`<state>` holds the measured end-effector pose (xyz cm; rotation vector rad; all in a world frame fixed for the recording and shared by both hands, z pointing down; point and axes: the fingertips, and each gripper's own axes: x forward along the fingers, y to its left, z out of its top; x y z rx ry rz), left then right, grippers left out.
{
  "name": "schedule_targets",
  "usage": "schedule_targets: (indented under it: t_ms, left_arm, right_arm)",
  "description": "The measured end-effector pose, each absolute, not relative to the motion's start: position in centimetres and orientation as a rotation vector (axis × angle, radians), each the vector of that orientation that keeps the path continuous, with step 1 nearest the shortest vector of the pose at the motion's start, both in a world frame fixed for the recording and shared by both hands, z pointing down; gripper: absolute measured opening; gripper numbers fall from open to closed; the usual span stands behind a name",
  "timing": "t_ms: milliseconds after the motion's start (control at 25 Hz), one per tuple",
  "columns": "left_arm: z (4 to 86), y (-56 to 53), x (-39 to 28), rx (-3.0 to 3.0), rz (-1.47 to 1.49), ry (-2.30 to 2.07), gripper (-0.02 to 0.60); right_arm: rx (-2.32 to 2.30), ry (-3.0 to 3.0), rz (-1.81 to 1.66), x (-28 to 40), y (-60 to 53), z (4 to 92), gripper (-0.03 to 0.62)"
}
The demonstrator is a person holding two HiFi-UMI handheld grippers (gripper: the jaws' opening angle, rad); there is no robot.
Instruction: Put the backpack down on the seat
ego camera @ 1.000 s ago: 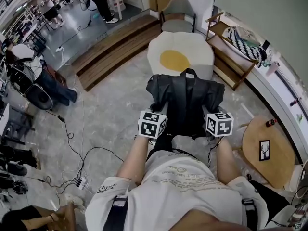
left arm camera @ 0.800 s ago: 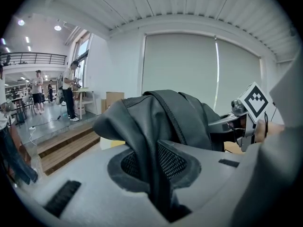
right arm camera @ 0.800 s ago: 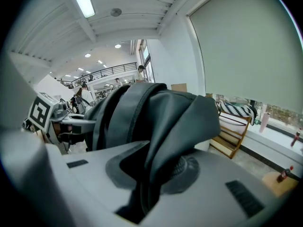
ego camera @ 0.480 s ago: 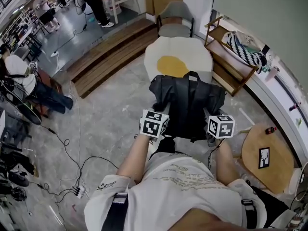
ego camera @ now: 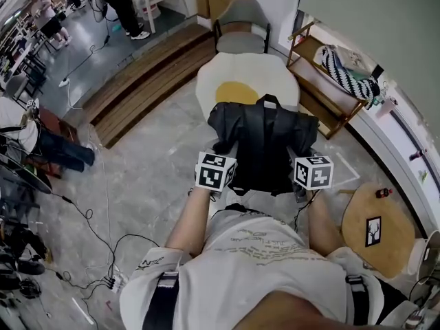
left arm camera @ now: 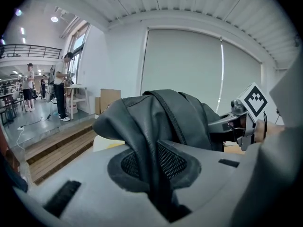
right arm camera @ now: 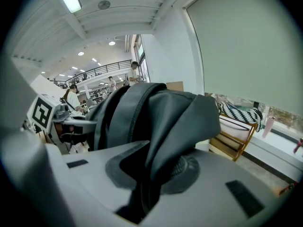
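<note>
Backpack point(ego camera: 265, 143), black and slack, hung between our two grippers, out in front of our chest and above the grey floor point(ego camera: 158, 157). We had the left gripper point(left arm camera: 158, 174) clamped on a fold of its dark fabric: the jaws stood nearly together with the material pinched between the pads and a strap running up from them. The right gripper point(right arm camera: 151, 178) was likewise closed on a bunched fold at the bag's other side, the cloth pressed tight in the narrow gap. From the head view, each marker cube sat at a lower corner of the bag, and the carry handle point(ego camera: 268, 102) pointed away from us. The bag's far end overlapped the near edge of the seat point(ego camera: 275, 74), a white cushion with a yellow centre. We could not tell whether the bag touched it. A grey chair point(ego camera: 240, 19) stood just behind the seat, and a wooden rack point(ego camera: 323, 81) with a striped cloth point(ego camera: 350, 74) on it stood to the right. A round wooden table point(ego camera: 375, 229) stood near our right side.
</note>
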<state>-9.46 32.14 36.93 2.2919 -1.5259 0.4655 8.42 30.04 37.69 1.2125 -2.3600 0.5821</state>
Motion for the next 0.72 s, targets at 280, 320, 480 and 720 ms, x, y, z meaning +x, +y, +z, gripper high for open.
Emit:
schedule_targets:
  t_ms: [280, 320, 480, 720]
  left_arm:
    - [37.1, 26.3, -12.7, 2.284, 0.475, -1.506, 0.063]
    - [37.1, 25.5, -13.1, 2.285, 0.472, -1.503, 0.063]
    - [37.4, 23.1, -14.7, 2.288, 0.453, -1.490, 0.063]
    - [38.0, 19.9, -16.9, 2.281, 0.446, -1.478, 0.063]
  right_arm:
    - [1.209, -2.339, 0.595, 5.2, 24.6, 37.6, 0.067]
    - [1.208, -2.339, 0.595, 4.8, 23.8, 37.6, 0.067]
    - [1.209, -2.332, 0.586, 3.2, 21.3, 37.5, 0.067]
    - [1.228, -2.320, 0.604, 1.0, 18.5, 38.3, 0.067]
